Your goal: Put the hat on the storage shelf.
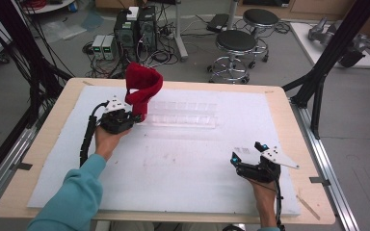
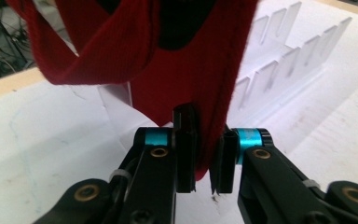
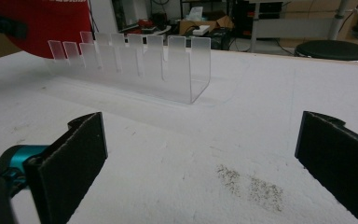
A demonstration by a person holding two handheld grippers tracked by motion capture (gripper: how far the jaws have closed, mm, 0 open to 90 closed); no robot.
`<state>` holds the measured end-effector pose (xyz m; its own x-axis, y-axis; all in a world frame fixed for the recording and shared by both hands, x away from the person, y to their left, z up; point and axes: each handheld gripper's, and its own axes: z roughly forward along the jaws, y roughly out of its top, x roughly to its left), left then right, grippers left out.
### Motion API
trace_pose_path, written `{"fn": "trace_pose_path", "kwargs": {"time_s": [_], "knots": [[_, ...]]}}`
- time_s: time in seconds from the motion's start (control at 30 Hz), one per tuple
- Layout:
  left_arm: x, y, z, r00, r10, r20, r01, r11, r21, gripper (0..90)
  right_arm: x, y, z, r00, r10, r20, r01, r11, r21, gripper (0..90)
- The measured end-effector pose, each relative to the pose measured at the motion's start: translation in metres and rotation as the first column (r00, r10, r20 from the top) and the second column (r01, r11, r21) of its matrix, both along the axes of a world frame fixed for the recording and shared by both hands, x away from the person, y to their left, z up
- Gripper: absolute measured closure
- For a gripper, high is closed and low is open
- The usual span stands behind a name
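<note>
Gripping red cloth (image 2: 168, 70) beside clear rack's (image 1: 183, 115) end, left fingers (image 2: 185, 149); right fingers (image 3: 70, 163) released.

The left claw (image 1: 136, 117) is black, with teal collars and brass-coloured screws at its finger joints, a grey three-cornered plate on top and a ribbed black cable trailing back. The right claw (image 1: 247, 152) is alike, its pads broad and matte black. One sleeve (image 1: 72, 199) is teal.

Sock (image 1: 142, 89) at rack's (image 1: 185, 115) left end (upright)
</note>
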<state>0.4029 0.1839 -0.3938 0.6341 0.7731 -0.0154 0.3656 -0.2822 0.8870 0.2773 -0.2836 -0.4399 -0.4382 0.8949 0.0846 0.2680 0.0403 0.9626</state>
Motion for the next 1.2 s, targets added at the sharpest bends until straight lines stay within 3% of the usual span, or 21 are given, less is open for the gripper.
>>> {"fn": "trace_pose_path", "kwargs": {"time_s": [0.2,0.3,0.4,0.5,0.6,0.73,0.8,0.87,1.0,1.1,1.2], "knots": [[-0.005,0.003,-0.008,0.9997,0.018,-0.016,-0.018,0.9996,-0.022,80.1,-0.003,-0.002,0.002,1.0000,-0.003,0.008,0.003,0.9999,0.017,1.1],[-0.009,0.005,-0.011,0.9996,0.016,-0.021,-0.016,0.9999,-0.006,78.8,-0.004,-0.002,0.003,0.9999,0.001,0.011,-0.001,0.9998,0.018,1.1],[-0.011,0.008,-0.011,0.9998,0.020,-0.002,-0.020,0.9991,-0.037,77.3,-0.005,-0.001,0.003,0.9999,0.000,0.010,0.000,0.9998,0.018,1.1],[-0.012,0.009,-0.009,0.9993,0.028,0.023,-0.028,0.9989,-0.039,65.1,-0.006,0.000,0.004,0.9999,0.000,0.012,0.000,0.9998,0.017,1.1],[-0.016,0.012,-0.007,0.9994,0.034,0.012,-0.033,0.9981,-0.053,50.4,-0.008,0.001,0.005,0.9999,-0.005,0.013,0.005,0.9999,0.010,1.1],[-0.032,0.026,-0.007,0.9992,0.031,0.024,-0.029,0.9967,-0.076,32.3,-0.010,0.002,0.006,0.9994,-0.012,0.034,0.012,0.9999,-0.003,1.1],[-0.043,0.038,-0.008,0.9984,0.039,0.041,-0.035,0.9949,-0.094,27.2,-0.012,0.001,0.007,0.9988,-0.015,0.047,0.016,0.9999,-0.004,1.1],[-0.052,0.049,-0.009,0.9992,0.032,0.024,-0.030,0.9959,-0.085,23.8,-0.012,0.000,0.007,0.9981,-0.019,0.059,0.019,0.9998,-0.009,1.1],[-0.076,0.069,-0.017,0.9969,0.001,0.078,0.004,0.9972,-0.074,18.3,-0.012,0.000,0.005,0.9979,-0.027,0.059,0.028,0.9994,-0.021,1.1],[-0.097,0.086,-0.029,0.9898,-0.003,0.142,0.017,0.9955,-0.094,18.3,-0.012,-0.001,-0.001,0.9982,-0.031,0.052,0.032,0.9993,-0.018,1.1],[-0.114,0.097,-0.037,0.9736,0.009,0.228,0.019,0.9928,-0.118,18.4,-0.014,-0.003,-0.009,0.9977,-0.037,0.056,0.038,0.9993,-0.007,1.1]]}}
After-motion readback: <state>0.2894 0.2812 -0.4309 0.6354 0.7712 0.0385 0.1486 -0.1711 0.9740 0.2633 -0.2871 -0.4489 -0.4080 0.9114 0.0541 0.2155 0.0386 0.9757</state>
